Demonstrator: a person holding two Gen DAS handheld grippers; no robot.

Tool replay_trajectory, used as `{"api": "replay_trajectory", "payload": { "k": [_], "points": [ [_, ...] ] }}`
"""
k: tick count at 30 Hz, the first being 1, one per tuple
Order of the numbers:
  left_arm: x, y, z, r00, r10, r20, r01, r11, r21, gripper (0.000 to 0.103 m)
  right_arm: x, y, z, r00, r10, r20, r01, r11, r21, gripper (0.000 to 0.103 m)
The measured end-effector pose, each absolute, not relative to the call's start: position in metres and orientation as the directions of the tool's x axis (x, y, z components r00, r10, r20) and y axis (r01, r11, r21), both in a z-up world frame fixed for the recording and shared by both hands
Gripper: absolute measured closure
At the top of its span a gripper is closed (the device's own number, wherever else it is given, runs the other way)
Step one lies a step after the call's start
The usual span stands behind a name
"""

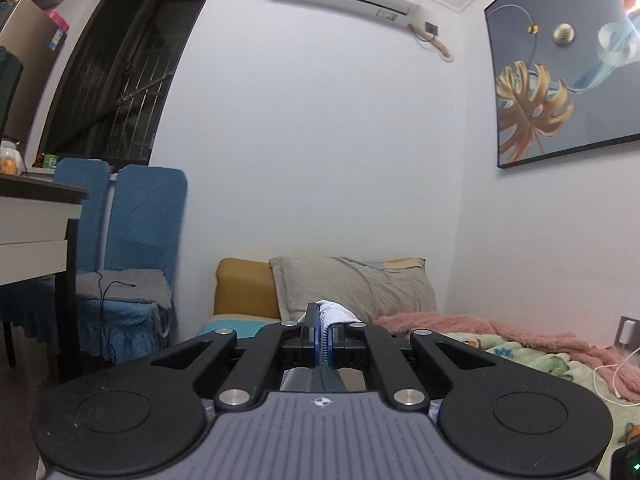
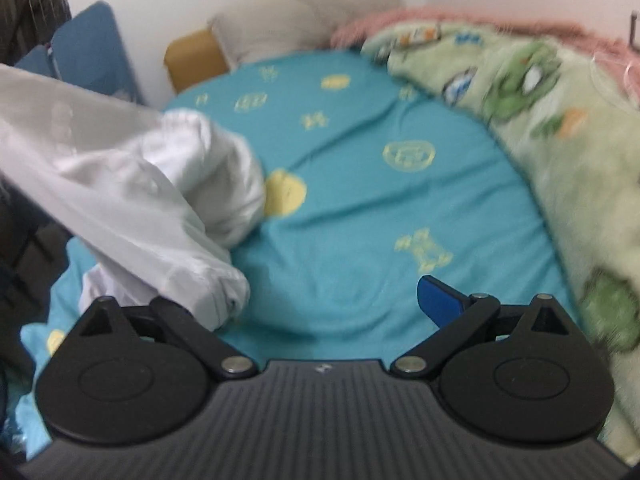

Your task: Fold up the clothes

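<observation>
Gripping: left gripper [image 1: 323, 334] clenched on white ribbed hem
Right gripper [image 2: 320, 300]: released, jaws wide, over teal sheet [image 2: 360, 200]
White garment [image 2: 160, 184]: light, limp, bunched
Hold: probably hem or seam

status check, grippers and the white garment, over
Left gripper shut on white garment, lifted. Right gripper open, empty, over teal sheet. Green blanket crowds the right side.

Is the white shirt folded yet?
Not yet. The white cloth garment lies bunched on the teal bedsheet, one part lifted up leftward.
</observation>
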State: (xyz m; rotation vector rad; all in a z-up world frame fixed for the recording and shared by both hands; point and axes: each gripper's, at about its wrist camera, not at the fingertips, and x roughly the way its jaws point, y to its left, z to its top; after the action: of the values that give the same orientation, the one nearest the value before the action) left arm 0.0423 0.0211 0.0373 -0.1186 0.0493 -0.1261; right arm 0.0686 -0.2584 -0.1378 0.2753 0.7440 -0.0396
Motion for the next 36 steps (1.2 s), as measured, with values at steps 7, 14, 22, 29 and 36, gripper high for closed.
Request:
{"api": "replay_trajectory", "payload": {
  "k": [7,14,22,29,36],
  "points": [
    [0.048,0.025,0.035,0.987,-0.131,-0.090,0.122,0.987,-0.106,0.099,0.059,-0.273,-0.110,0.848,0.075,-0.525,0.125,0.934,0.335,0.053],
    [0.062,0.020,0.022,0.975,-0.134,-0.180,0.122,0.990,-0.073,0.099,0.058,-0.277,-0.105,0.878,0.107,-0.466,0.092,0.919,0.384,0.092],
    [0.087,0.030,0.004,0.936,-0.124,-0.331,0.097,0.991,-0.095,0.097,0.048,-0.277,-0.092,0.920,0.095,-0.380,0.062,0.922,0.382,0.094],
    [0.103,0.023,-0.017,0.897,-0.135,-0.422,0.148,0.989,-0.004,0.084,0.046,-0.275,-0.089,0.930,0.090,-0.356,0.052,0.927,0.372,0.094],
    [0.118,0.011,-0.040,0.855,-0.134,-0.501,0.215,0.971,0.106,0.061,0.043,-0.272,-0.087,0.933,0.053,-0.357,0.073,0.941,0.329,0.094]
  ]
}}
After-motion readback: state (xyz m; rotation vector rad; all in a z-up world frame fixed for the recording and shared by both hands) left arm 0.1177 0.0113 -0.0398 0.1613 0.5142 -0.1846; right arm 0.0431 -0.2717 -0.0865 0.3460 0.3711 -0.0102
